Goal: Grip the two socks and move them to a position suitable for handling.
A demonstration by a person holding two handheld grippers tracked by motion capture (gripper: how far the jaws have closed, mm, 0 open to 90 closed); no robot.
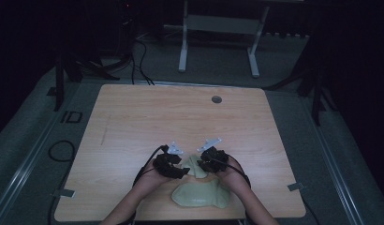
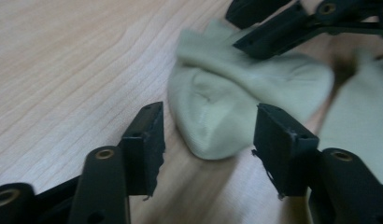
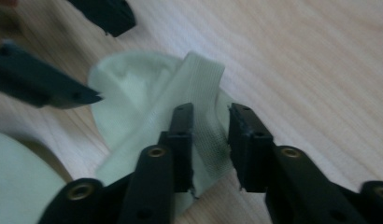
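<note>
A small crumpled pale green sock [image 1: 194, 165] lies on the wooden table [image 1: 148, 117] between my two grippers. In the right gripper view, my right gripper [image 3: 210, 114] has its jaws pressed on the sock's ribbed cuff [image 3: 201, 79], with the fabric filling the narrow gap. My left gripper [image 2: 210, 121] stands open, its jaws to either side of the sock's rounded end [image 2: 213, 116] without touching it. The right gripper's fingers [image 2: 283, 37] rest on the sock's far side. In the high view, the left gripper [image 1: 183, 171] and right gripper [image 1: 202, 166] nearly meet.
A second, larger pale green sock [image 1: 202, 194] lies flat near the table's front edge, between the person's forearms. A round grommet hole [image 1: 216, 99] sits at the back of the table. White stand legs [image 1: 183, 47] stand on the floor beyond.
</note>
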